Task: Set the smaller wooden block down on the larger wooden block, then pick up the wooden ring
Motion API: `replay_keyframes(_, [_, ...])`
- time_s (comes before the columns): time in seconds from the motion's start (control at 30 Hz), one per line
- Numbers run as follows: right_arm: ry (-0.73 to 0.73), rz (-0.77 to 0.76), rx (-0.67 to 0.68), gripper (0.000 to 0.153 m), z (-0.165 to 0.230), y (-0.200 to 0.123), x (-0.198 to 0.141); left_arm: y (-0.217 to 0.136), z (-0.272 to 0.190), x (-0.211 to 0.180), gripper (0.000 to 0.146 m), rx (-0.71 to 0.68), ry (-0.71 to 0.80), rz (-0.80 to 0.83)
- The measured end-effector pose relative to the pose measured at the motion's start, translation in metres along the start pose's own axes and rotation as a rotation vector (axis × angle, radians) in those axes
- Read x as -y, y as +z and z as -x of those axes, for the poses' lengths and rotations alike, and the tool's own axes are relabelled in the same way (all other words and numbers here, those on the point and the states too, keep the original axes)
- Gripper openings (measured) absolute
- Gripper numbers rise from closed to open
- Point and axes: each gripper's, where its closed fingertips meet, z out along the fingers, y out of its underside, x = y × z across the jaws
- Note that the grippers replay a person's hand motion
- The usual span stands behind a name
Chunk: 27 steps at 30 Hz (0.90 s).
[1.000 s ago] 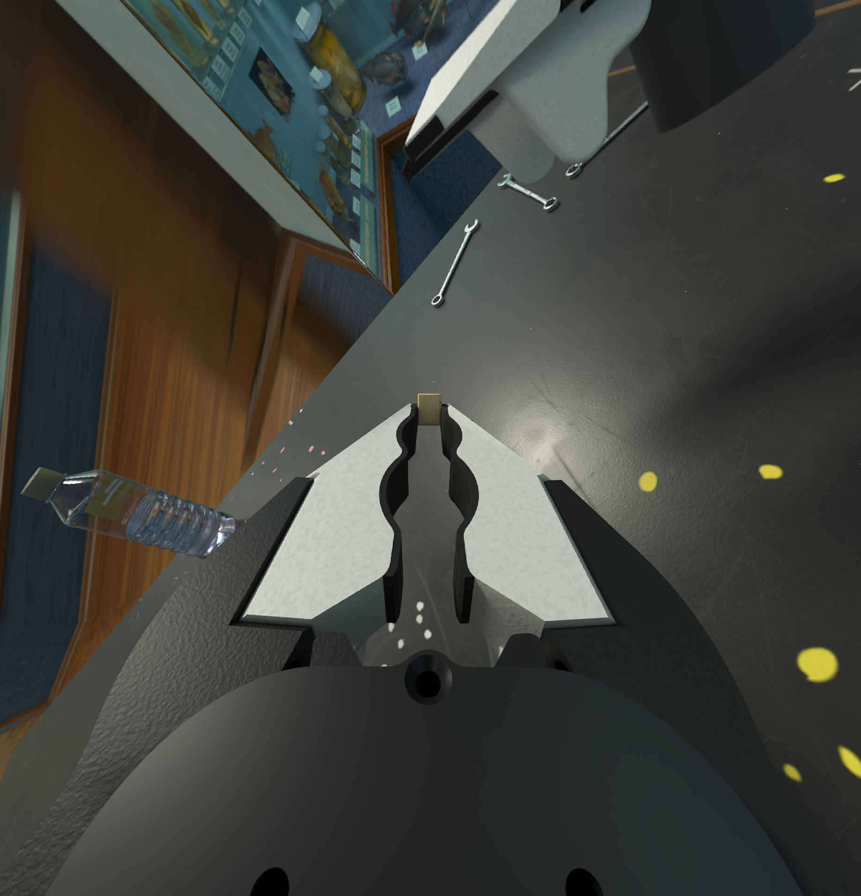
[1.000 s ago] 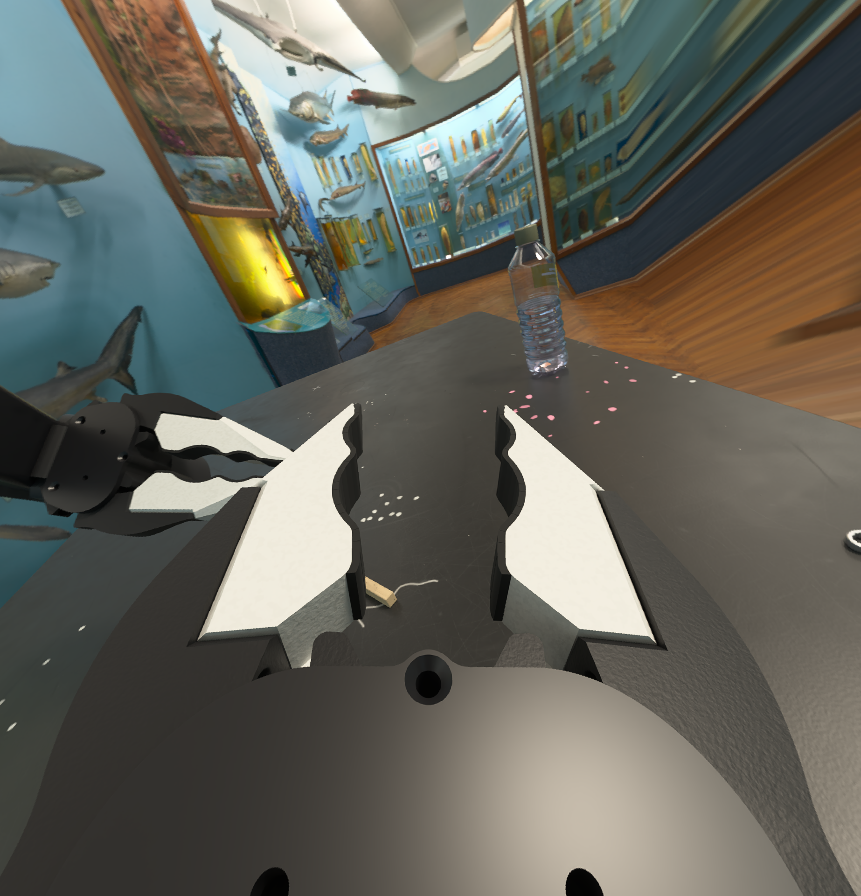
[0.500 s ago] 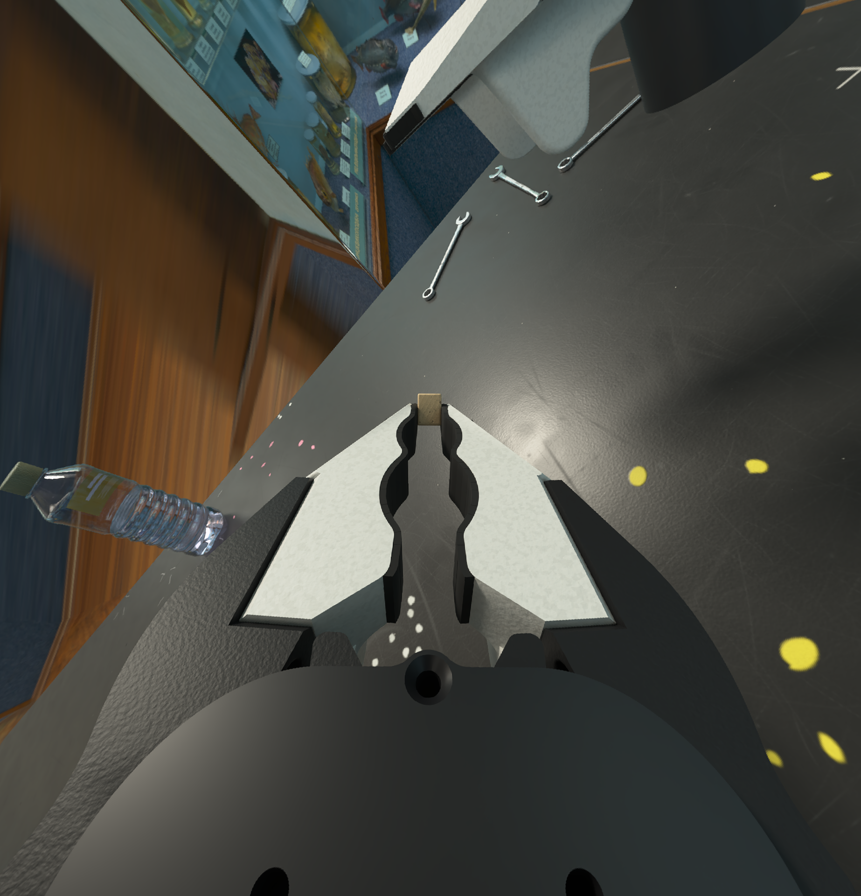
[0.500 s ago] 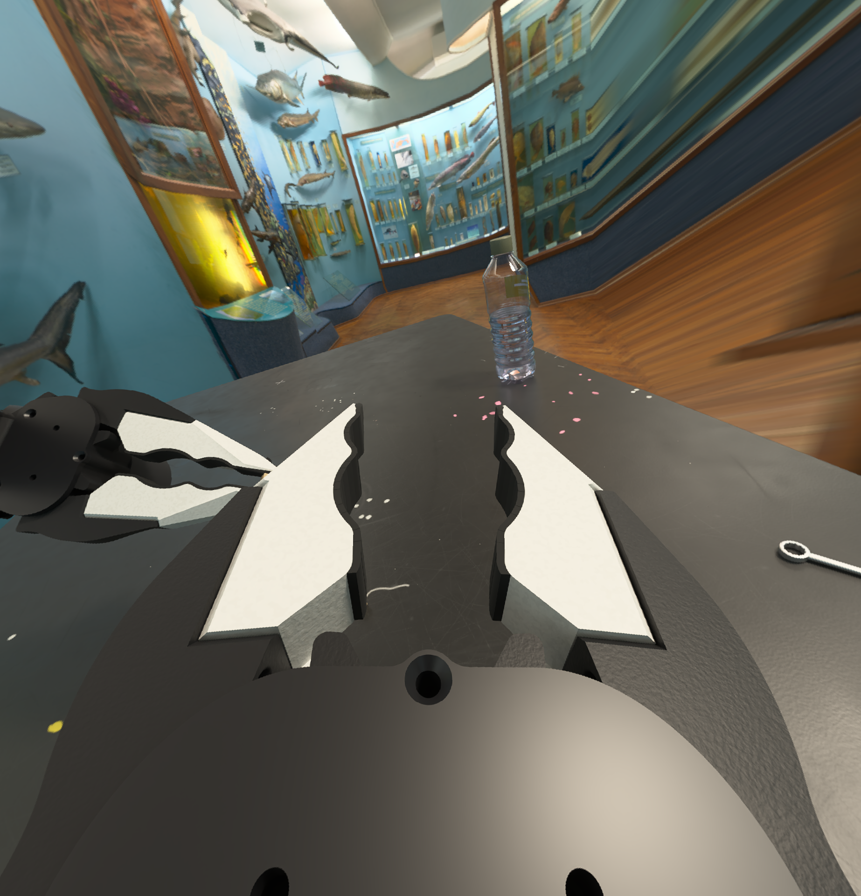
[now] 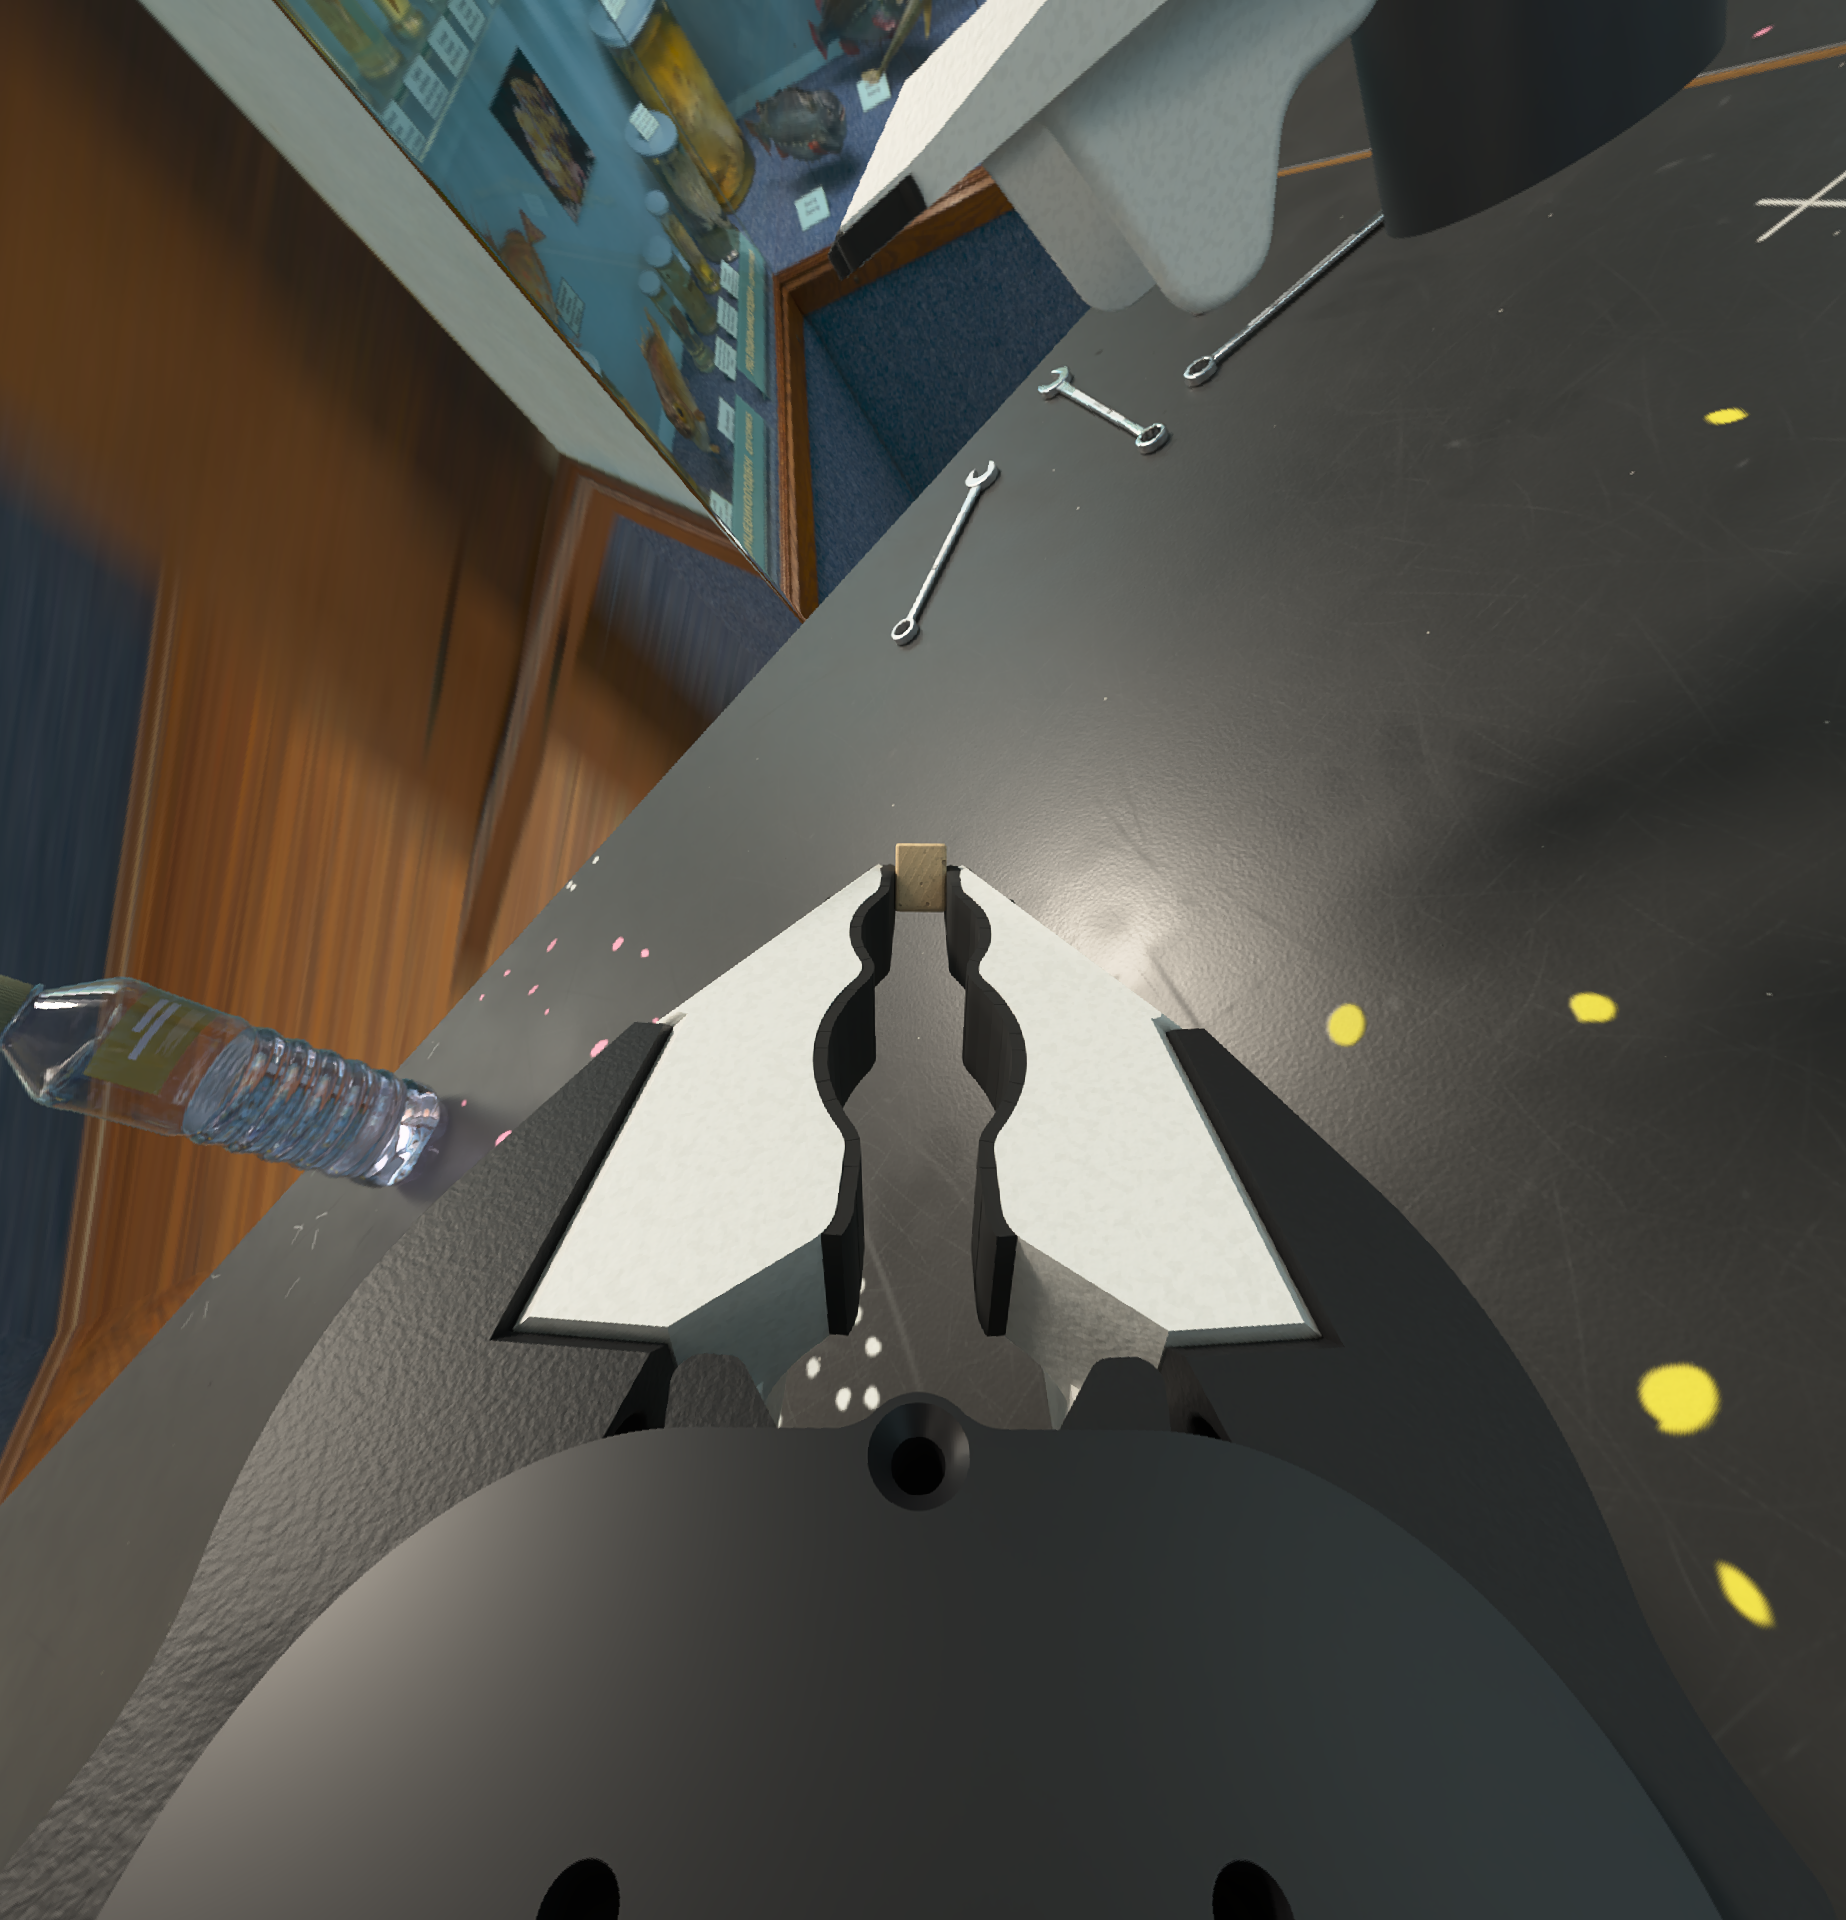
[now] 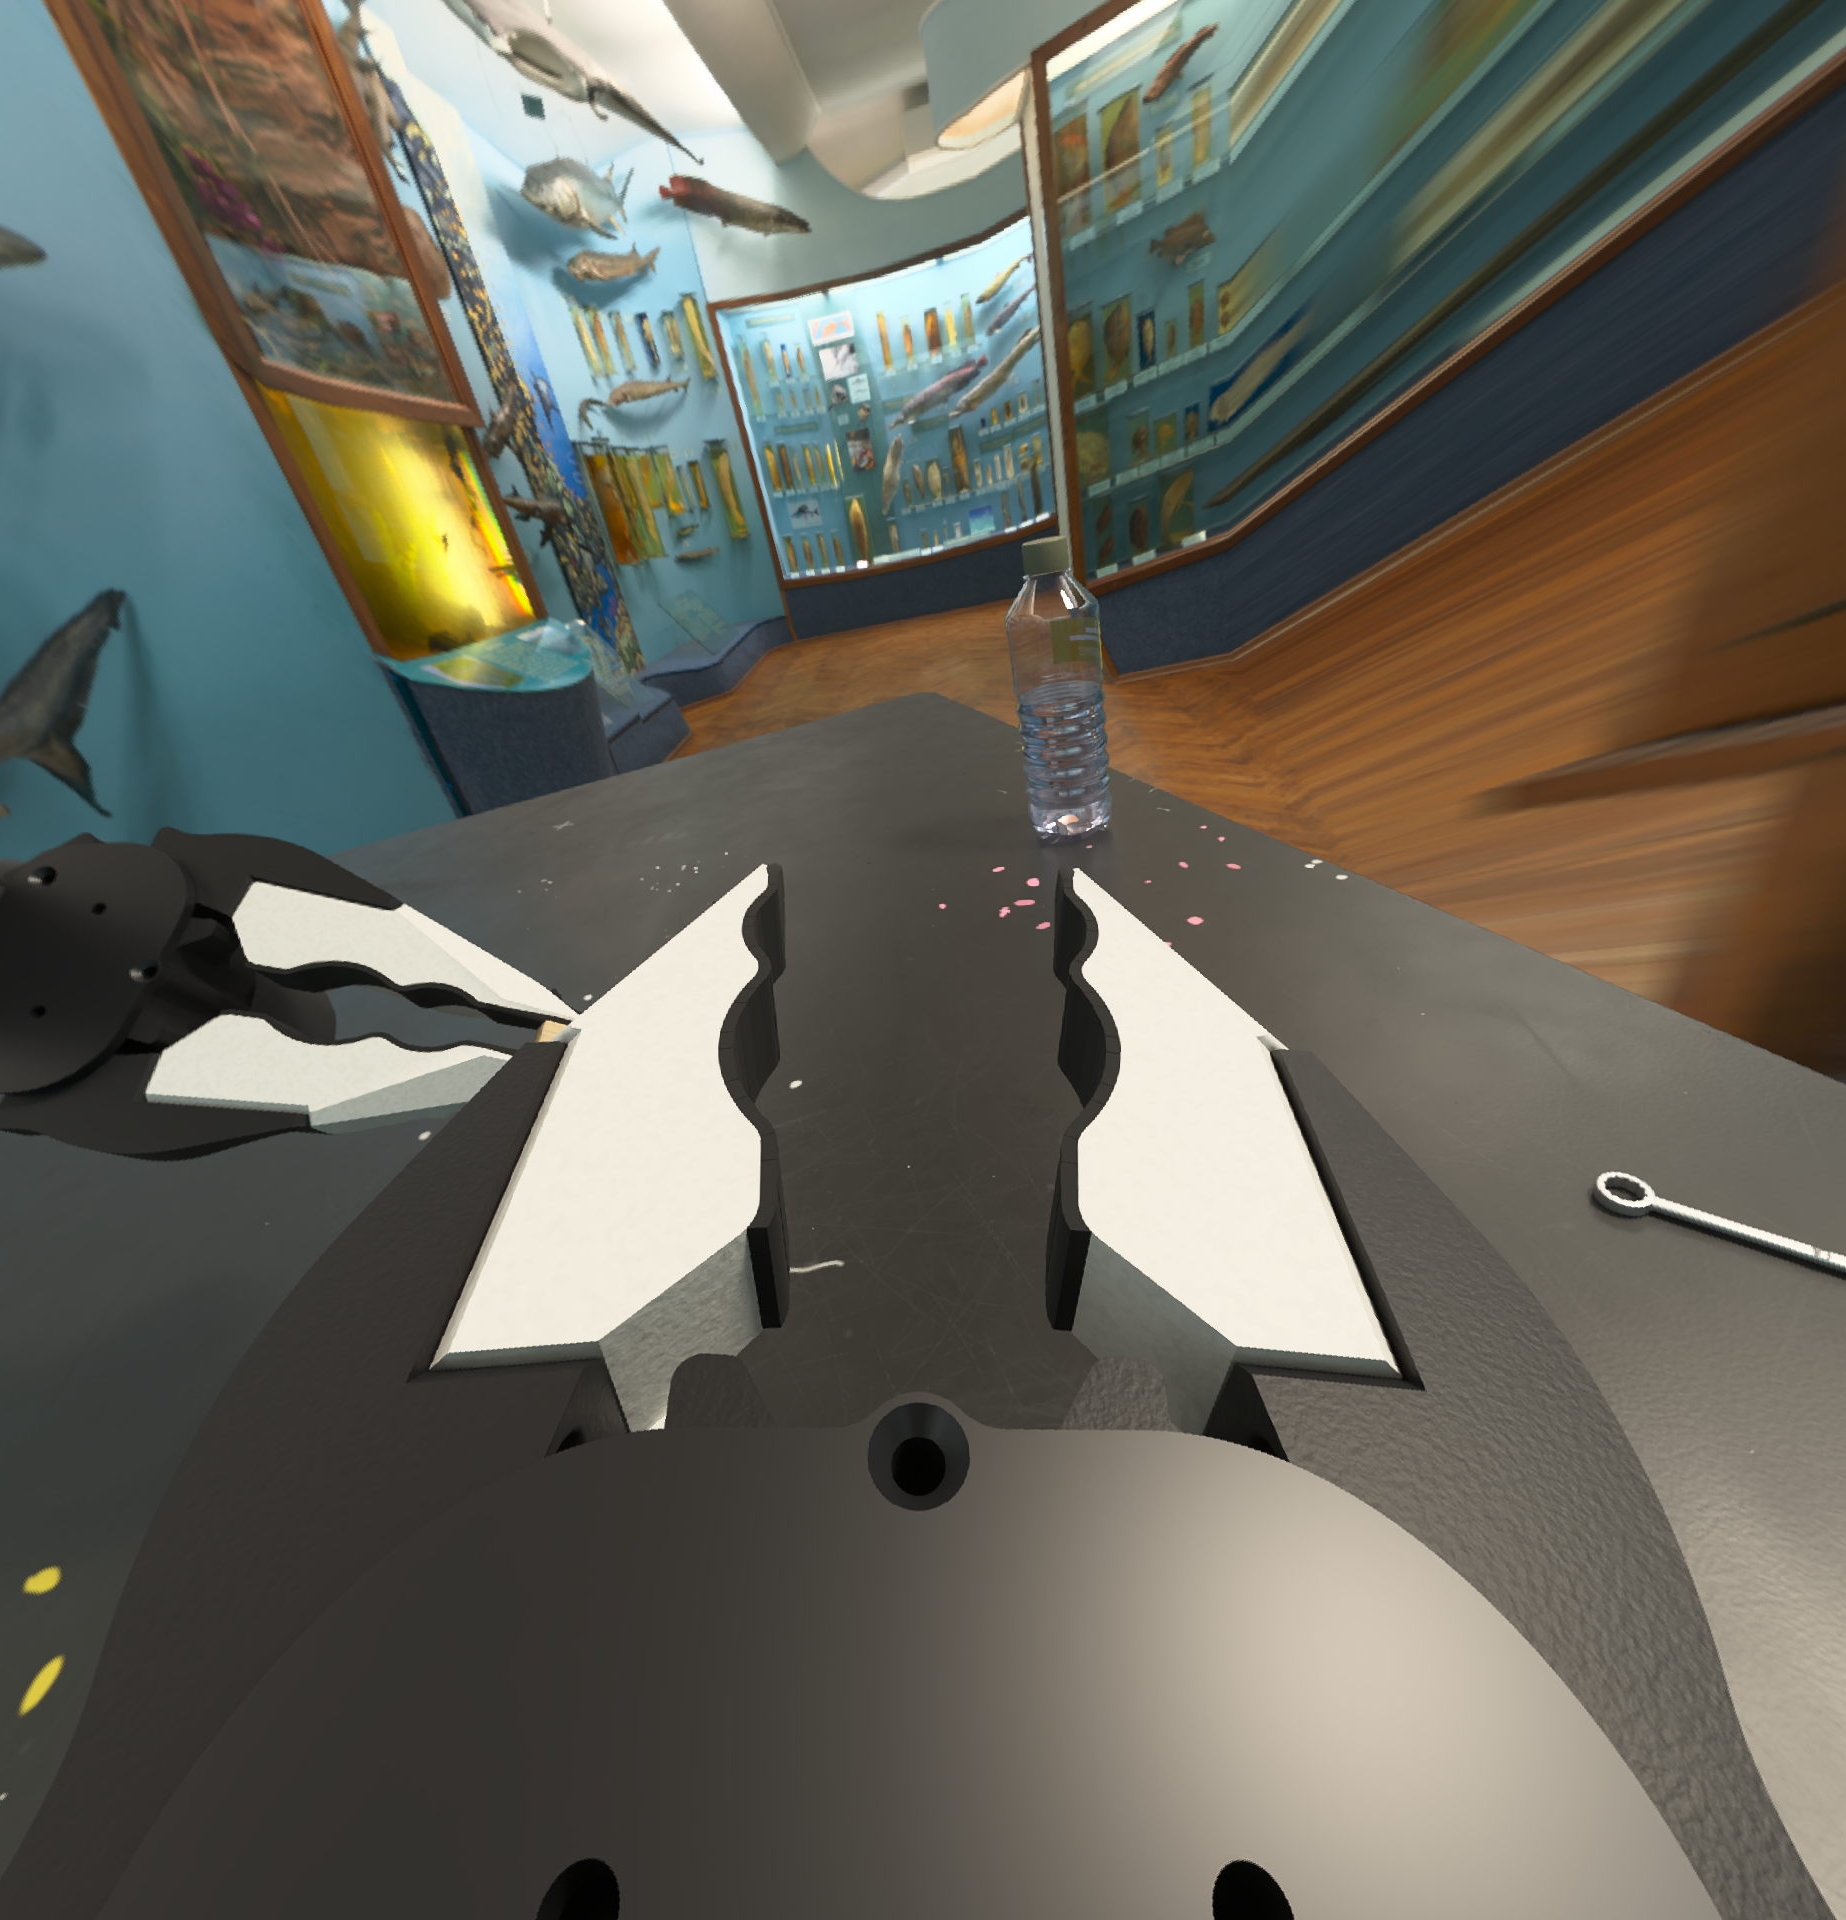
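The left gripper (image 5: pixel 920 883) was clamped narrow on the smaller wooden block (image 5: pixel 920 876), pinched only at the very fingertips and held clear above the dark table (image 5: pixel 1418 727). The right gripper (image 6: pixel 914 894) stood wide apart with nothing between its fingers, hovering low over the table. From the right wrist view the left gripper (image 6: pixel 555 1029) showed at the left, a sliver of the block (image 6: pixel 548 1031) just peeking at its tips, near the right gripper's left finger (image 6: pixel 638 1091). Neither the larger wooden block nor the wooden ring was in either view, so where the drop target lay could not be told. Risks, as judged: the tip-only pinch left little contact, so the block could twist or slip out on any fast swing or on touching down. The two grippers sat close, so a sideways move could bump them and knock the block loose. Three wrenches (image 5: pixel 942 554) (image 5: pixel 1104 410) (image 5: pixel 1277 303) and a water bottle (image 5: pixel 212 1075) near the table edge were clutter; the bottle could tip if brushed. A ring-ended wrench (image 6: pixel 1729 1231) could be mistaken for the ring.
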Motion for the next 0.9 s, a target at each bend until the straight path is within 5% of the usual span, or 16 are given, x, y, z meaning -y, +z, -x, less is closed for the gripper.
replay_keyframes(0.4, [0.005, 0.09, -0.074, 0.052, -0.017, 0.003, -0.029, 0.0, -0.001, 0.002, 0.009, -0.015, -0.029, -0.019])
replay_keyframes(0.67, [-0.062, -0.033, -0.077, 0.054, -0.008, -0.004, 0.007, 0.002, -0.002, 0.003, 0.009, -0.031, -0.026, -0.006])
replay_keyframes(0.9, [-0.09, 0.091, -0.114, 0.054, -0.015, 0.004, -0.022, 0.0, -0.003, 0.005, 0.009, -0.039, -0.054, -0.02])
